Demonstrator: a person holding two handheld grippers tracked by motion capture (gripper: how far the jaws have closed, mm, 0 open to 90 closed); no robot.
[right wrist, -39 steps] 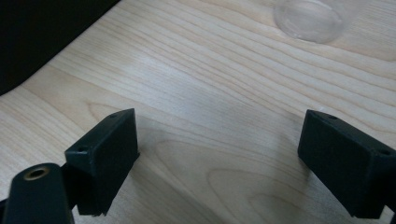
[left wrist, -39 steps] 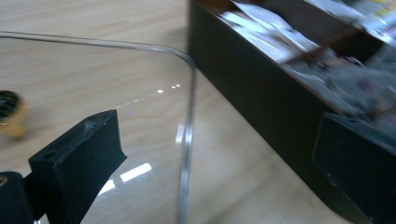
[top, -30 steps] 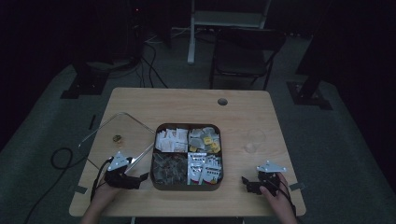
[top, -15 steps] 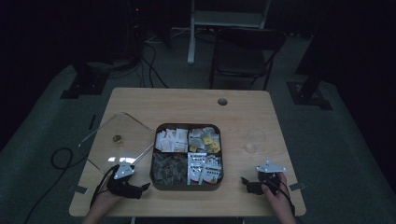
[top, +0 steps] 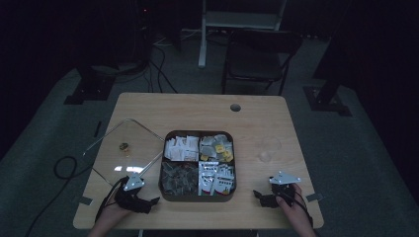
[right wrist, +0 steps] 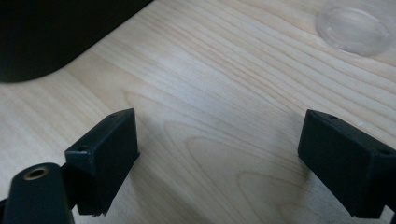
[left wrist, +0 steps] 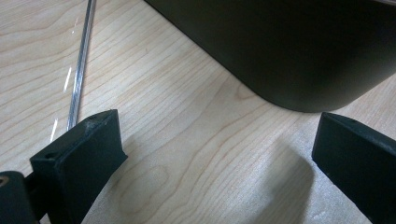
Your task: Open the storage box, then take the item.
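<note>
2 claws sit low at the near edge of the wooden surface (top: 197,111), 1 on each side of a dark square tray (top: 197,197). The left claw (top: 148,203) rests near the tray's near-left corner, held by the person's left hand (top: 114,213); in the left gripper view its jaws stand wide apart with bare wood between them, and the tray's rounded dark corner (left wrist: 299,51) lies just beyond. A thin metal rod (left wrist: 80,70), the edge of a clear lid (top: 129,148), runs along the wood past the left jaw. The right claw (top: 261,197) lies near the tray's near-right corner, held by the right hand (top: 294,205); its jaws are also wide, gripping nothing, with a clear round dish (right wrist: 355,25) farther off on the wood.

The tray has 4 compartments: white packets (top: 181,147) far left, packets with yellow tags (top: 217,146) far right, dark wrapped pieces (top: 179,174) near left, and white-and-red packets (top: 216,177) near right. The lid lies flat to the tray's left, with a small dark knob (top: 123,146) on it. A dark chair (top: 259,54) stands beyond the surface.
</note>
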